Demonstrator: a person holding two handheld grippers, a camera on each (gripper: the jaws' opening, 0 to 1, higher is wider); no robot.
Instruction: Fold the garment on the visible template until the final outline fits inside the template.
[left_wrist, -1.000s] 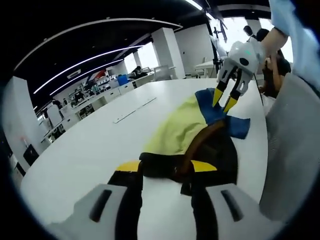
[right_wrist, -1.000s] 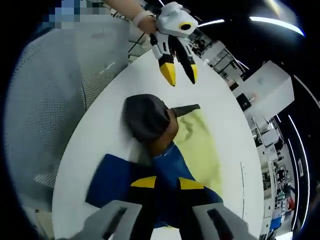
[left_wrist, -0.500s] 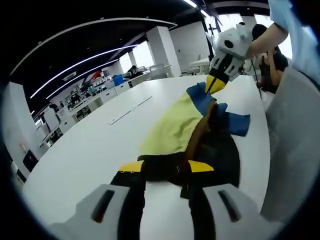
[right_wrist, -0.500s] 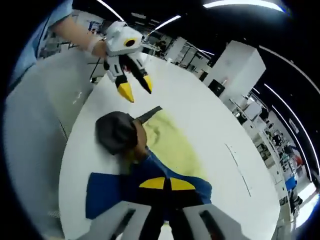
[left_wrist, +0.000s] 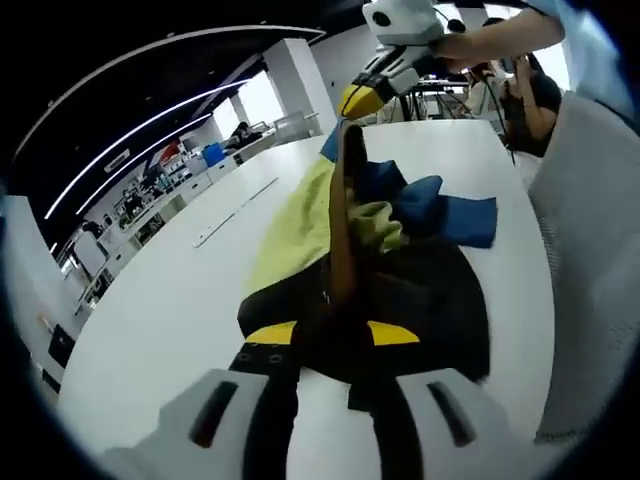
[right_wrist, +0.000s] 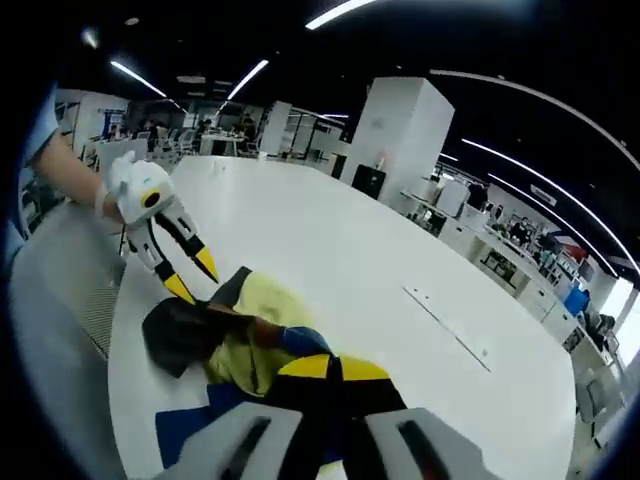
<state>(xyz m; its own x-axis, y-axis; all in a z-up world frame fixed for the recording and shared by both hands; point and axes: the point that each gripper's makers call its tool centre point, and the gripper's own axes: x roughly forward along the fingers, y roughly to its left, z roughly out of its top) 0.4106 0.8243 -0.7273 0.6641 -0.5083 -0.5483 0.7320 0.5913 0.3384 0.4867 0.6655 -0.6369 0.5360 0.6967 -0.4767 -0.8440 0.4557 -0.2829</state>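
Garment, a yellow, blue and black piece with a brown band, lay bunched on the white desk and was lifted at two places. In the left gripper view, the left hand-held gripper had its yellow-tipped jaws drawn close together on the black hem directly ahead of it, grasping the fabric. From that grip the cloth ran forward and upward in a raised ridge, yellow on the gripper's left and black and blue on its right, with a blue sleeve spread flat on the desk further right. At the far top of the ridge the right hand-held gripper pinched the blue edge, held by a person's hand.

In the right gripper view, the right hand-held gripper showed its jaws clenched on blue cloth just in front of it. Beyond the jaws the garment sagged down to the desk, yellow in the middle and black at the far left end. There the left hand-held gripper met the black part; whether those jaws gripped it could not be told from this side. No writing or label could be read on the cloth or on either gripper. A grey mesh surface stood beside the desk's near edge.
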